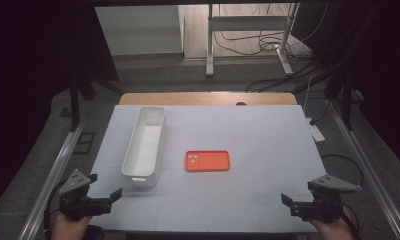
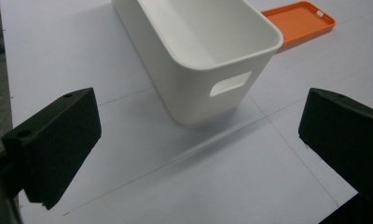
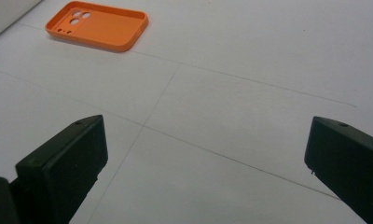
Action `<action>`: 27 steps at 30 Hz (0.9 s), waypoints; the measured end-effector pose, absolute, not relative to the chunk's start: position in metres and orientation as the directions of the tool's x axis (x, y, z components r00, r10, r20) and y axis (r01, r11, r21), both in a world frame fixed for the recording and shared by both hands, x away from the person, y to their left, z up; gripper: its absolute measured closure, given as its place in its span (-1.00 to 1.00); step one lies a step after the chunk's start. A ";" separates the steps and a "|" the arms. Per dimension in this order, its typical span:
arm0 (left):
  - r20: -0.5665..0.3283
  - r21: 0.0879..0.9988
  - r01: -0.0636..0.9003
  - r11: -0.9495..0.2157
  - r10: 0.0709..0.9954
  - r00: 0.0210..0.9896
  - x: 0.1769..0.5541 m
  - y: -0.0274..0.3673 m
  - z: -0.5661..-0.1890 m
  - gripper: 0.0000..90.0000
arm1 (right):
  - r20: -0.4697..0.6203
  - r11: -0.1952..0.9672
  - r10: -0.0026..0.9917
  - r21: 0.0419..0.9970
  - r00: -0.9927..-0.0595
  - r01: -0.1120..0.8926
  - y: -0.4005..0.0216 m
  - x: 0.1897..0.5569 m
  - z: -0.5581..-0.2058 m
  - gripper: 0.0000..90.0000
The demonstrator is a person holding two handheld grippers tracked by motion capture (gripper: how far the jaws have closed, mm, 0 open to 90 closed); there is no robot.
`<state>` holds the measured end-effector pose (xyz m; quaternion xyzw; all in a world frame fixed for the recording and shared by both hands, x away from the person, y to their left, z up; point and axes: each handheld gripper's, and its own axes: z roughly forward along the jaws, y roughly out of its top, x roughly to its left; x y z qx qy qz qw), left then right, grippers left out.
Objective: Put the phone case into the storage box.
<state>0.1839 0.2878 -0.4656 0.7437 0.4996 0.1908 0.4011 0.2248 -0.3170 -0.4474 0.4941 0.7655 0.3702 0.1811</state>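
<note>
A long white bin stands empty on the left half of the white table, its short end with a handle slot toward me. An orange phone case lies flat just right of it, inner side up. At the near left corner my left gripper is open, aimed at the bin, with the case beyond it. Its jaws hold nothing. My right gripper is open at the near right corner, and in its own view the jaws are wide apart over bare table. The case lies far ahead on its left.
Faint seam lines cross the table top. A wooden edge shows at the table's far side. Beyond it stand a metal frame and floor cables. A power strip lies off the right edge. Metal rails run along both sides.
</note>
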 end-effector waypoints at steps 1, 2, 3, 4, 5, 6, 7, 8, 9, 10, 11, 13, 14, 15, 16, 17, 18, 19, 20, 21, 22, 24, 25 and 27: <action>-0.120 0.788 0.589 -0.178 0.895 0.430 0.184 0.288 -0.466 -0.99 | 0.089 0.239 0.890 0.745 -0.447 0.623 -0.317 0.225 -0.447 -1.00; -0.122 0.788 0.590 -0.175 0.895 0.430 0.184 0.289 -0.466 -0.99 | 0.087 0.242 0.889 0.745 -0.449 0.622 -0.317 0.225 -0.447 -1.00; -0.126 0.788 0.590 -0.173 0.894 0.430 0.184 0.289 -0.466 -0.99 | 0.085 0.242 0.890 0.744 -0.448 0.623 -0.316 0.225 -0.447 -1.00; -0.127 0.788 0.590 -0.172 0.893 0.431 0.184 0.289 -0.466 -0.99 | 0.087 0.241 0.890 0.743 -0.447 0.625 -0.316 0.225 -0.447 -1.00; -0.127 0.788 0.591 -0.172 0.893 0.431 0.184 0.289 -0.466 -0.99 | 0.088 0.241 0.890 0.741 -0.447 0.626 -0.316 0.225 -0.447 -1.00; -0.127 0.788 0.591 -0.173 0.893 0.432 0.184 0.289 -0.466 -0.99 | 0.088 0.242 0.890 0.740 -0.447 0.627 -0.316 0.225 -0.447 -1.00; -0.124 0.787 0.591 -0.177 0.893 0.432 0.184 0.289 -0.466 -0.99 | 0.089 0.242 0.890 0.739 -0.447 0.629 -0.316 0.225 -0.447 -1.00; -0.122 0.787 0.590 -0.179 0.893 0.434 0.184 0.288 -0.466 -0.99 | 0.090 0.244 0.889 0.738 -0.449 0.629 -0.316 0.225 -0.448 -1.00; -0.121 0.787 0.590 -0.181 0.892 0.435 0.184 0.288 -0.466 -0.99 | 0.090 0.248 0.887 0.736 -0.454 0.630 -0.316 0.225 -0.447 -1.00; -0.121 0.787 0.590 -0.181 0.892 0.435 0.184 0.288 -0.466 -0.99 | 0.090 0.248 0.887 0.736 -0.454 0.630 -0.316 0.225 -0.447 -1.00; -0.121 0.787 0.589 -0.182 0.892 0.436 0.184 0.288 -0.466 -0.99 | 0.089 0.249 0.886 0.736 -0.455 0.630 -0.316 0.226 -0.448 -1.00; -0.122 0.786 0.590 -0.183 0.890 0.439 0.184 0.288 -0.466 -0.99 | 0.089 0.252 0.885 0.733 -0.458 0.631 -0.315 0.226 -0.448 -1.00; -0.121 0.786 0.590 -0.184 0.890 0.439 0.184 0.288 -0.466 -0.99 | 0.091 0.254 0.884 0.731 -0.459 0.633 -0.315 0.226 -0.448 -1.00; -0.119 0.786 0.589 -0.187 0.890 0.440 0.184 0.288 -0.466 -0.99 | 0.092 0.255 0.883 0.730 -0.461 0.634 -0.315 0.227 -0.448 -1.00; -0.118 0.786 0.589 -0.188 0.889 0.441 0.184 0.288 -0.466 -0.99 | 0.090 0.258 0.882 0.729 -0.462 0.634 -0.315 0.227 -0.448 -1.00; -0.117 0.785 0.589 -0.190 0.889 0.442 0.184 0.288 -0.466 -0.99 | 0.089 0.261 0.881 0.728 -0.464 0.634 -0.315 0.227 -0.448 -1.00; -0.117 0.785 0.590 -0.190 0.889 0.443 0.184 0.287 -0.466 -0.99 | 0.088 0.261 0.881 0.727 -0.464 0.635 -0.314 0.227 -0.448 -1.00; -0.117 0.785 0.590 -0.191 0.889 0.443 0.184 0.287 -0.466 -0.99 | 0.088 0.263 0.881 0.726 -0.466 0.635 -0.314 0.227 -0.448 -1.00; -0.117 0.785 0.590 -0.191 0.889 0.443 0.184 0.287 -0.466 -0.99 | 0.088 0.263 0.880 0.726 -0.466 0.635 -0.314 0.227 -0.448 -1.00; -0.115 0.784 0.590 -0.194 0.888 0.445 0.184 0.287 -0.466 -0.99 | 0.088 0.263 0.880 0.726 -0.466 0.635 -0.314 0.227 -0.448 -1.00; -0.116 0.783 0.590 -0.196 0.887 0.447 0.184 0.287 -0.466 -0.99 | 0.090 0.263 0.880 0.726 -0.467 0.635 -0.314 0.227 -0.448 -1.00; -0.111 0.782 0.589 -0.205 0.884 0.454 0.184 0.287 -0.466 -0.99 | 0.093 0.262 0.878 0.727 -0.470 0.634 -0.314 0.227 -0.448 -1.00; -0.111 0.782 0.589 -0.205 0.884 0.454 0.184 0.287 -0.466 -0.99 | 0.093 0.262 0.878 0.727 -0.470 0.634 -0.314 0.227 -0.448 -1.00; -0.106 0.779 0.589 -0.213 0.882 0.459 0.185 0.286 -0.466 -0.98 | 0.094 0.265 0.876 0.725 -0.473 0.635 -0.314 0.227 -0.448 -1.00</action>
